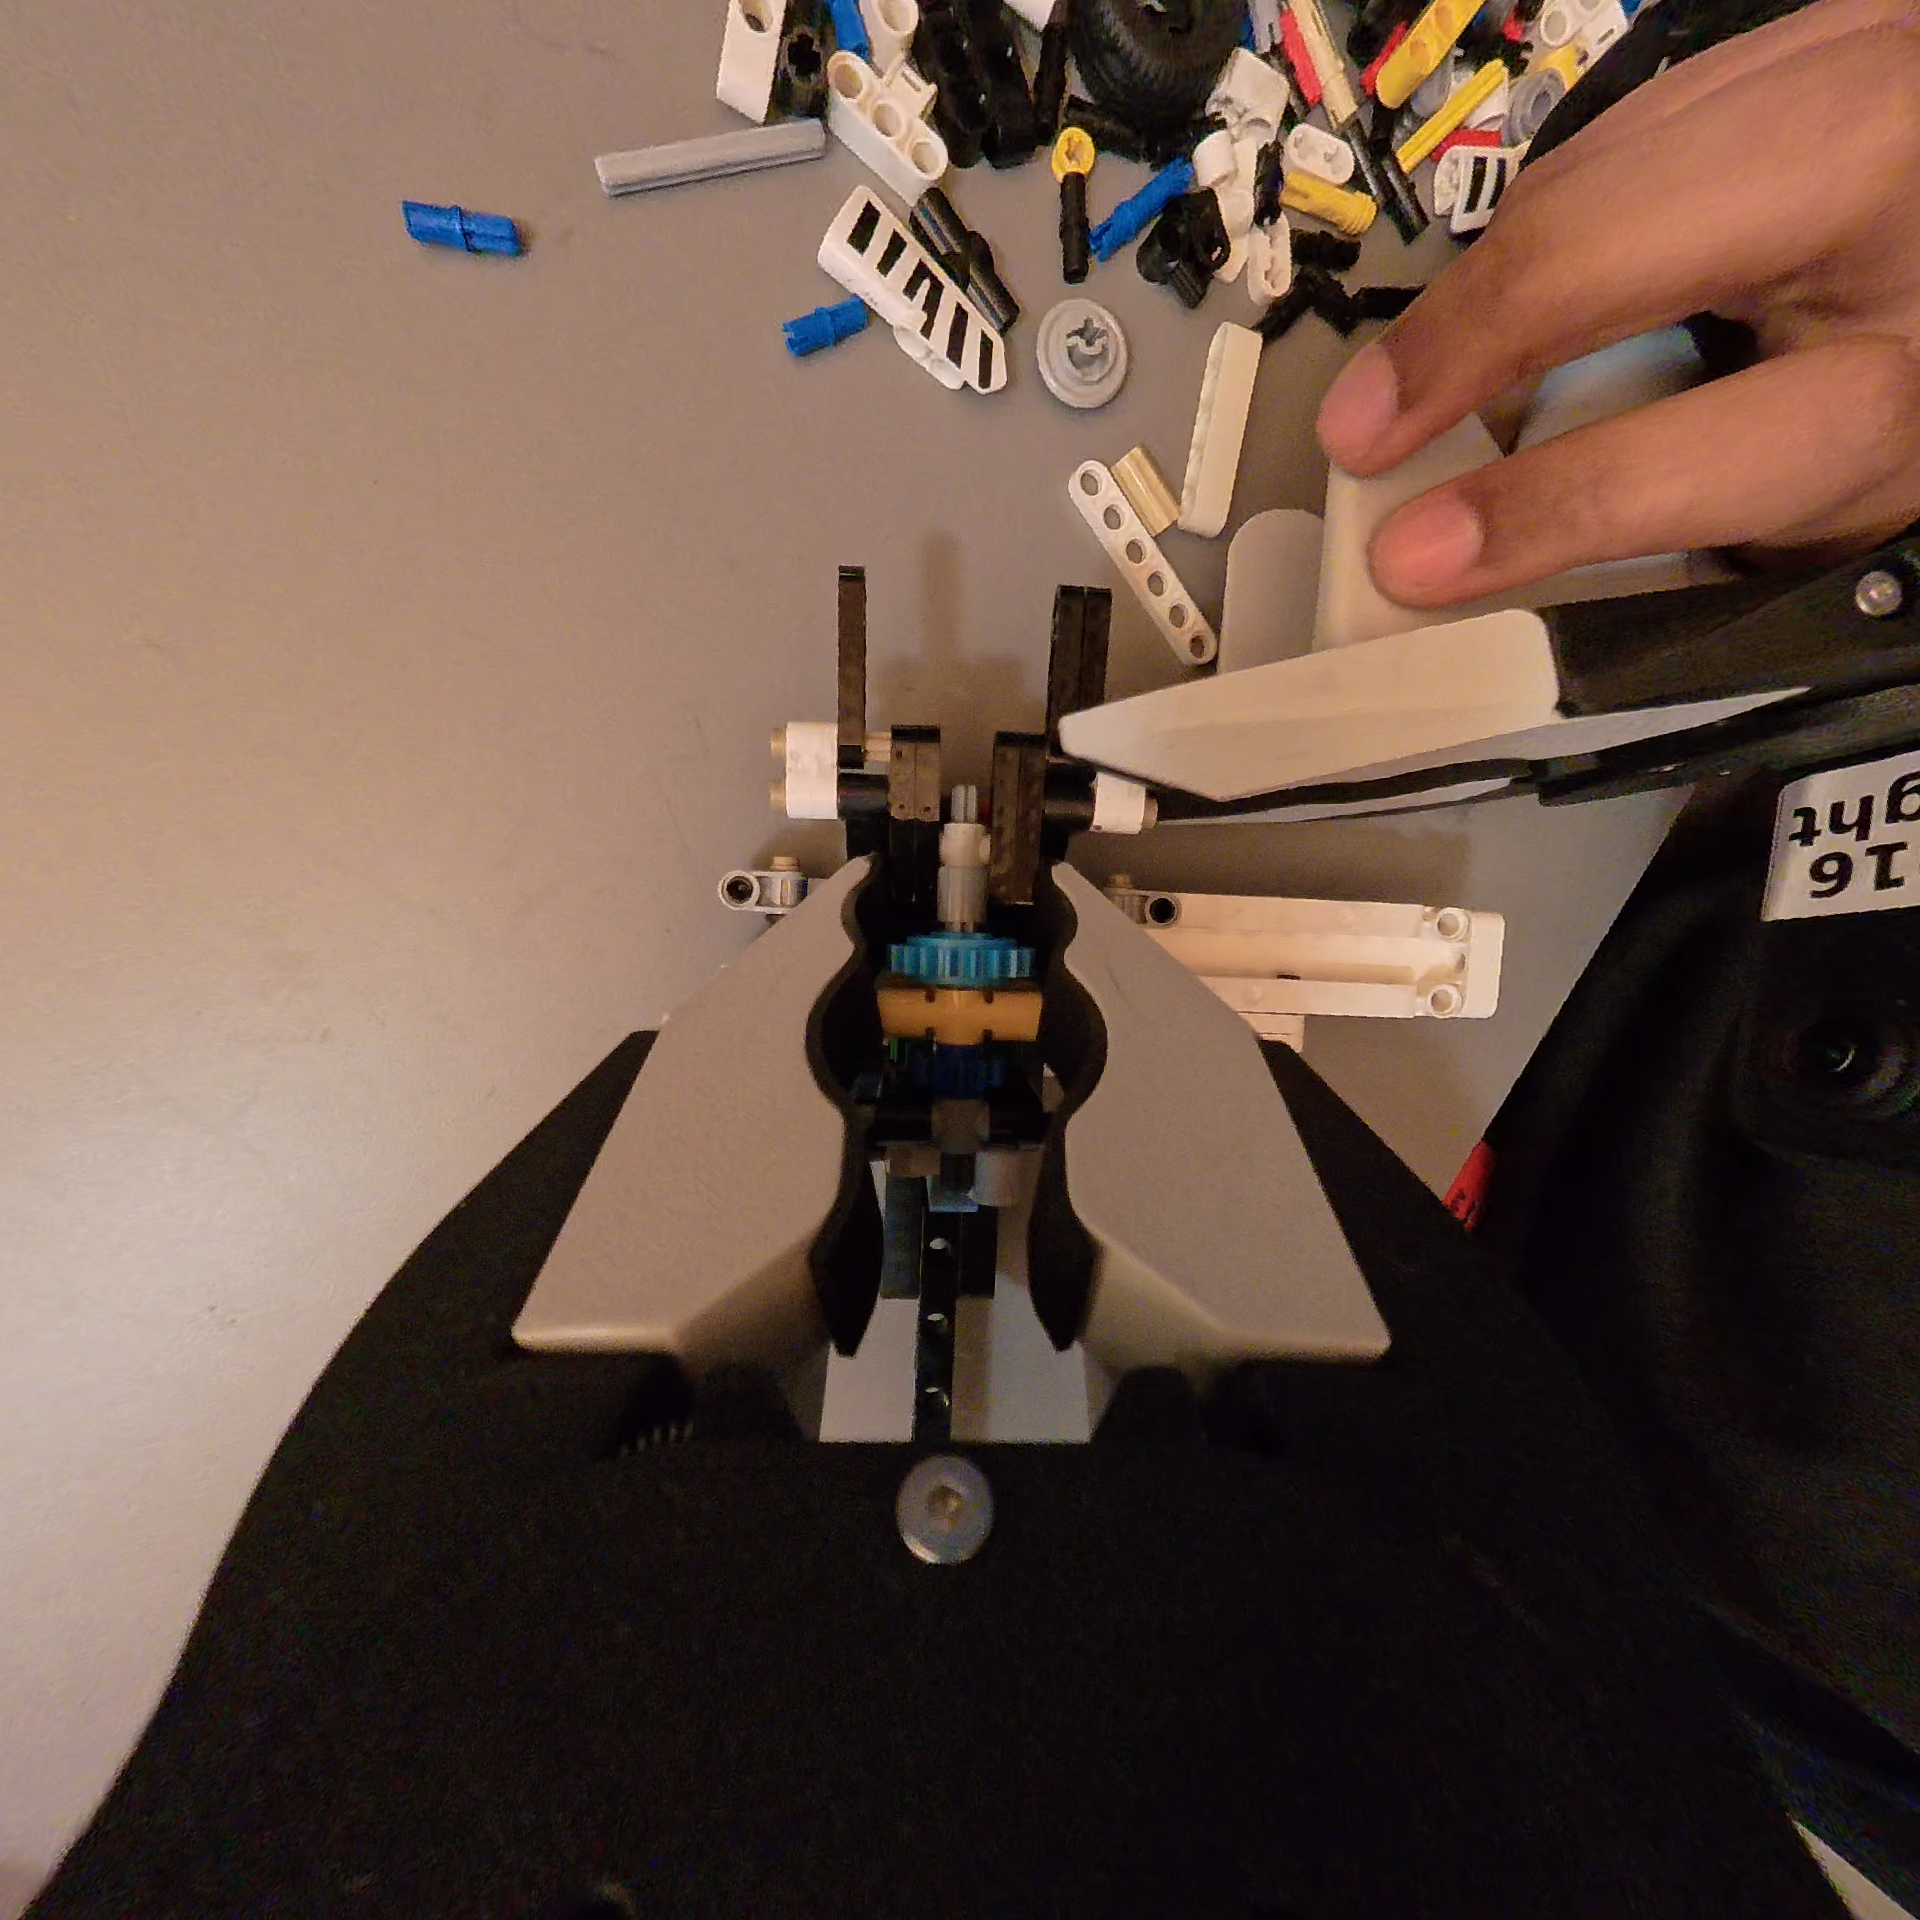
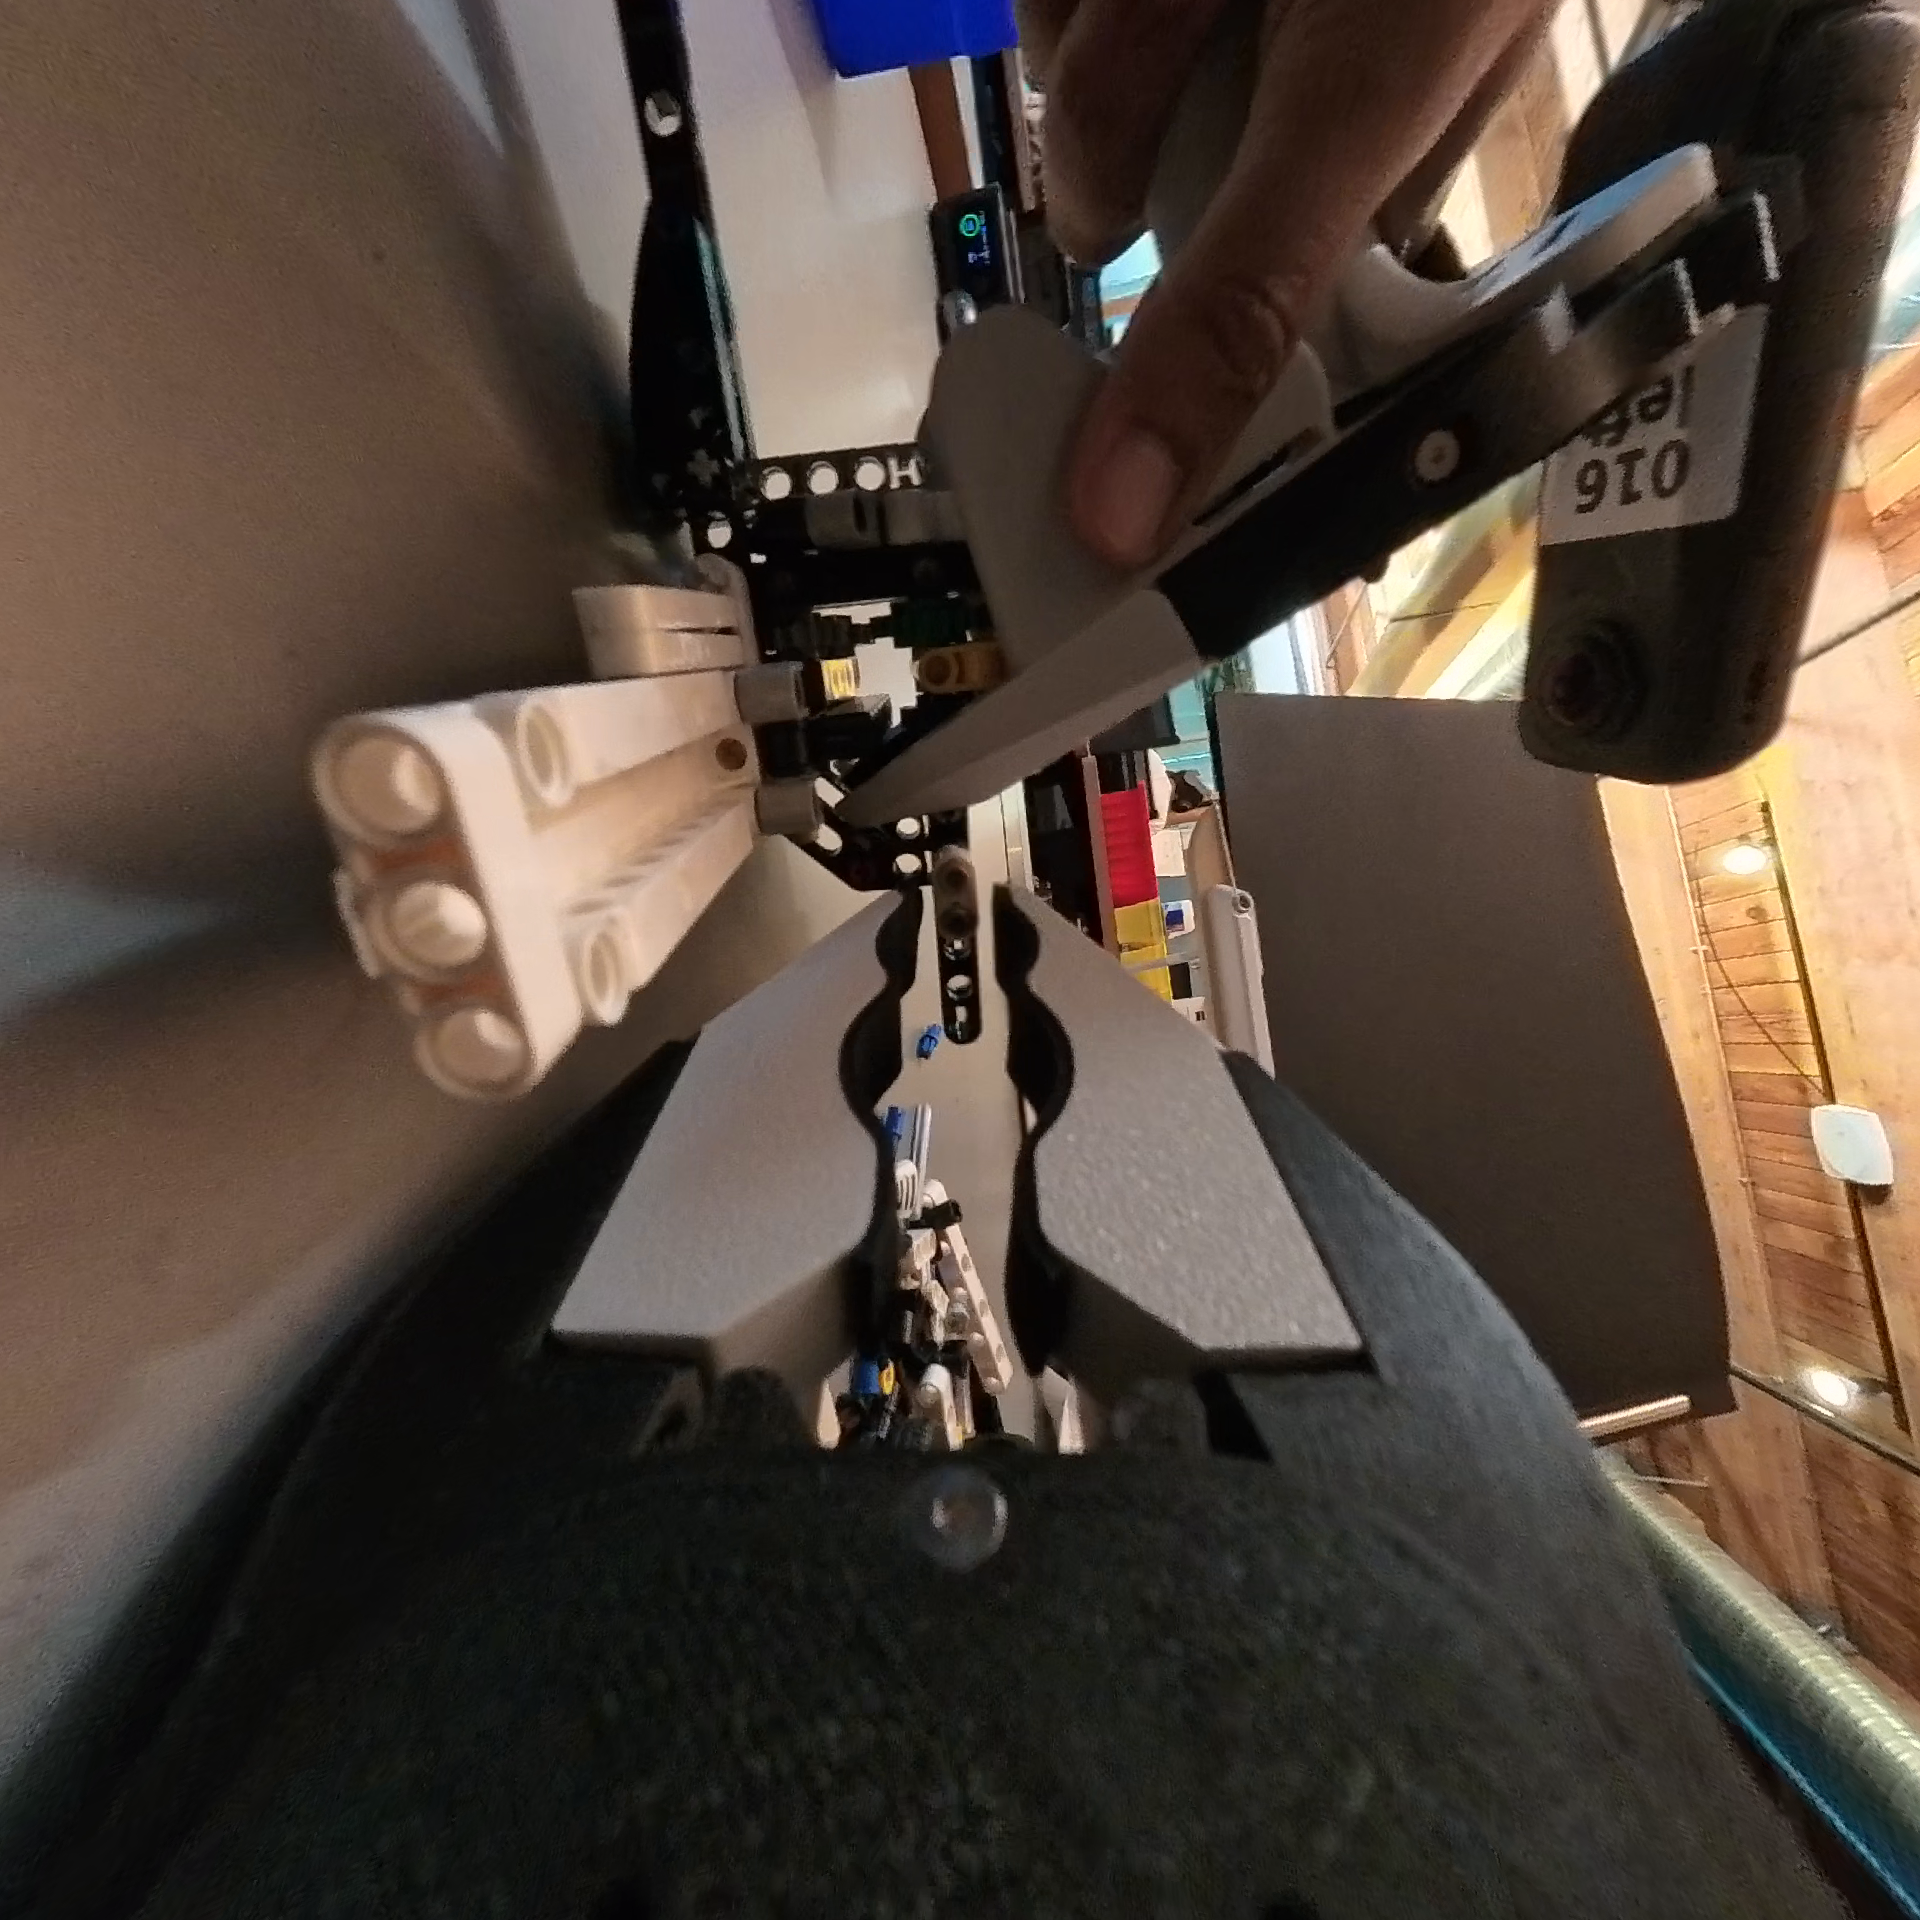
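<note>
Black-and-white brick model [image 1: 961,935] partly hidden inside left jaws, motion-blurred white beam [image 2: 499,862].

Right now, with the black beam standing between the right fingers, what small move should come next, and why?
Probably close the right fingers on the thin black beam: a gap shows beside it, so it isn't gripped yet, while the left gripper holds the gear assembly steady.

Left gripper [image 1: 961,894] clamps a brick-built gear assembly [image 1: 956,997].
Right gripper [image 1: 1081,774] touches its white connector [image 1: 1120,805]; loose parts pile [image 1: 1143,125] beyond.
</note>
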A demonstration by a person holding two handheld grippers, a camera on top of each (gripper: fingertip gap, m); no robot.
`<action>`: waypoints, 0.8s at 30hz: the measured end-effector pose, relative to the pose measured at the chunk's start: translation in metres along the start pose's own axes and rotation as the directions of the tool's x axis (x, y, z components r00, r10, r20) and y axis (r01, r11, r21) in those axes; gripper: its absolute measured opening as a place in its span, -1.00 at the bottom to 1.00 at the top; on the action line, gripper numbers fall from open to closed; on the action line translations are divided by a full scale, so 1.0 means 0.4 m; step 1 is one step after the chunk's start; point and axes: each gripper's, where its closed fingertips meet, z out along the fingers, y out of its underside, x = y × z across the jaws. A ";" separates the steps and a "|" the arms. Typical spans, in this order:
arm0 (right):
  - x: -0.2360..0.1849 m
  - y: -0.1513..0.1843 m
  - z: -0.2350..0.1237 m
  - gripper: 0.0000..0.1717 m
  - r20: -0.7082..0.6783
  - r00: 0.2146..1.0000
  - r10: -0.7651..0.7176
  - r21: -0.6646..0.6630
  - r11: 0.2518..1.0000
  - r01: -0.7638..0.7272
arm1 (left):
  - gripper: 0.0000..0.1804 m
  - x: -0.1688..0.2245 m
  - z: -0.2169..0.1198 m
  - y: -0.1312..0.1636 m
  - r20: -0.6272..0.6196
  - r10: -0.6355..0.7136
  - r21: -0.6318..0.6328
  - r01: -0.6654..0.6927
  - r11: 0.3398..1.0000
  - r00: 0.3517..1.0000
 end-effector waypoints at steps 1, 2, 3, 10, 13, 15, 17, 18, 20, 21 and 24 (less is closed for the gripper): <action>-0.004 0.001 0.000 -0.90 0.008 1.000 -0.013 -0.001 1.000 0.013 | -0.71 0.000 0.001 0.000 0.009 0.001 -0.002 -0.001 1.000 1.000; -0.007 0.001 0.000 -0.91 0.011 1.000 -0.026 -0.004 1.000 0.026 | -0.71 0.000 0.002 0.000 0.022 0.006 -0.007 -0.006 1.000 1.000; -0.009 0.002 0.000 -0.91 0.013 0.999 -0.035 -0.008 0.999 0.035 | -0.71 -0.001 0.003 0.000 0.037 0.013 -0.013 -0.013 1.000 0.999; -0.030 0.009 0.002 -0.63 0.125 0.991 0.039 -0.059 0.998 -0.032 | -0.71 -0.004 0.000 -0.006 0.003 -0.027 0.012 0.027 1.000 1.000; -0.017 0.016 0.014 -0.71 0.102 0.995 -0.018 -0.073 0.997 0.025 | -0.71 -0.001 -0.002 -0.005 -0.022 -0.030 0.018 0.030 0.999 0.999; -0.016 0.021 0.020 -0.71 0.098 0.993 -0.064 -0.069 0.995 0.071 | -0.71 0.000 0.000 -0.004 -0.009 -0.016 0.007 0.016 1.000 1.000; -0.017 0.021 0.023 -0.72 0.090 0.990 -0.108 -0.061 0.992 0.114 | -0.72 0.000 0.002 -0.003 0.011 -0.001 -0.007 0.001 1.000 1.000; -0.016 0.021 0.023 -0.72 0.078 0.987 -0.143 -0.058 0.987 0.147 | -0.72 0.000 0.002 -0.004 0.017 0.000 -0.009 0.000 1.000 1.000; -0.014 0.020 0.023 -0.76 0.047 0.974 -0.223 -0.060 0.972 0.226 | -0.72 -0.001 0.003 -0.006 0.020 -0.013 -0.002 0.013 1.000 1.000; -0.014 0.020 0.023 -0.75 0.047 0.971 -0.233 -0.064 0.970 0.236 | -0.72 -0.001 0.002 -0.006 0.018 -0.015 0.001 0.015 1.000 1.000; -0.016 0.021 0.024 -0.77 0.069 0.974 -0.216 -0.061 0.974 0.220 | -0.71 -0.001 0.002 -0.005 0.020 -0.009 0.001 0.009 1.000 1.000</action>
